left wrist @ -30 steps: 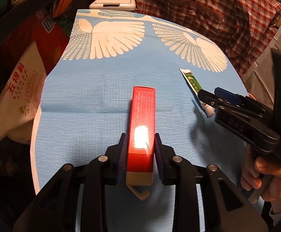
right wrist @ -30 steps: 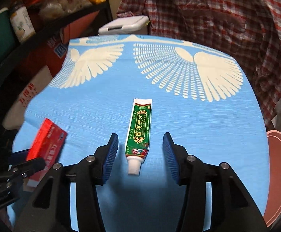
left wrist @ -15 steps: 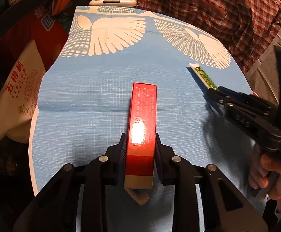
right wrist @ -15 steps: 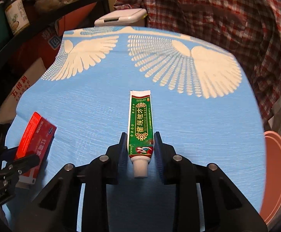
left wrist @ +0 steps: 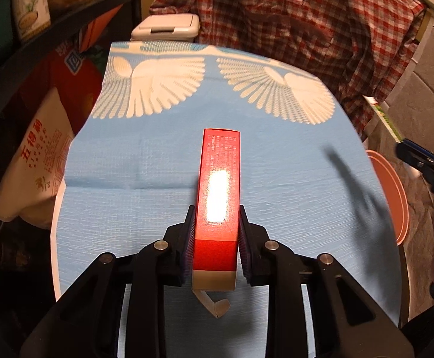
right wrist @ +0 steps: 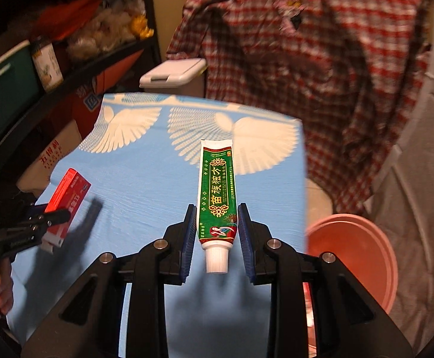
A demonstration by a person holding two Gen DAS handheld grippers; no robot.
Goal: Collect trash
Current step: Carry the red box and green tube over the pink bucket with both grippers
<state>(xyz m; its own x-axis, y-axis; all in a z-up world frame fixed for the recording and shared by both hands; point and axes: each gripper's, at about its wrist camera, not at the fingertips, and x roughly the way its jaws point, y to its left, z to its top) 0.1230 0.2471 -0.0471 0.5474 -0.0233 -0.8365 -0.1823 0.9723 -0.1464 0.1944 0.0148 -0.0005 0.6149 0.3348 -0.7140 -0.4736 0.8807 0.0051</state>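
We see a bench under a blue cloth with white wing prints, dark shelving at left, a red plaid shirt hanging behind, and grey floor.

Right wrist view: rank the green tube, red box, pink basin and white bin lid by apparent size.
1. Pink basin
2. Green tube, though nearness to the camera enlarges it
3. Red box and white bin lid: too alike to rank

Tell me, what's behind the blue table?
A white bin with its lid closed stands behind the blue table, beside a hanging checked shirt. The table hides the bin's lower part.
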